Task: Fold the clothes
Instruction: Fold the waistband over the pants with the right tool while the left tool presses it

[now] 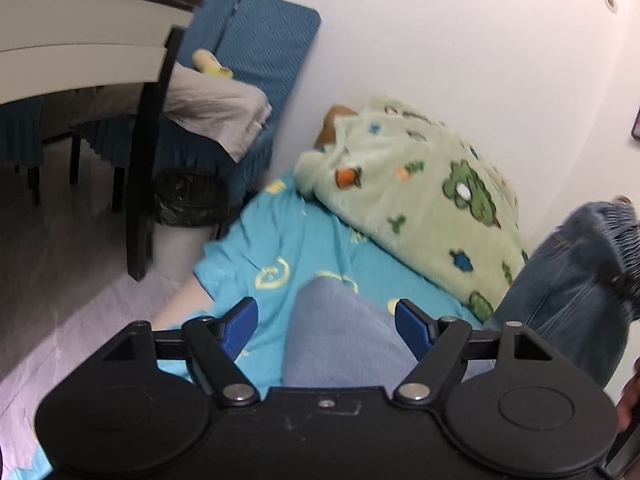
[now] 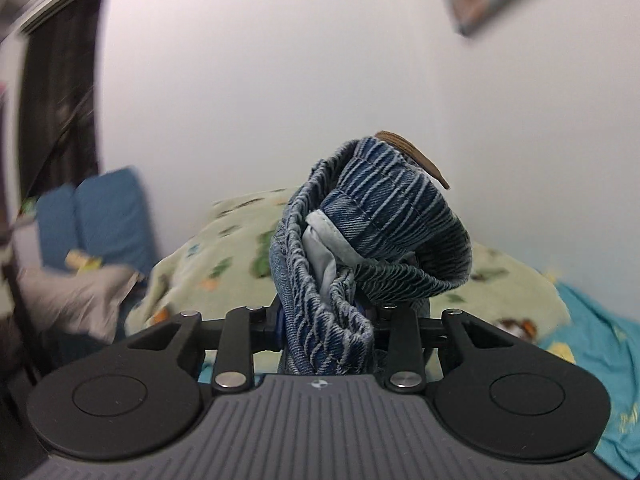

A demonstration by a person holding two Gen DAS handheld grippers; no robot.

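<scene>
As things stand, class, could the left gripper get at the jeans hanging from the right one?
Probably yes: the left gripper is open and empty, and the jeans hang just to its right with nothing between.

Open bed: the blue sheet [image 1: 280, 240] ahead of the left claw [image 1: 326, 320] is left bare.
Right side: passage is blocked by the green blanket [image 1: 420, 196] heaped against the wall [image 1: 460, 40].
Far right: space is taken by hanging jeans [image 1: 568, 280].
Left: floor is crowded by a table leg [image 1: 146, 160] and bin [image 1: 184, 224].
</scene>
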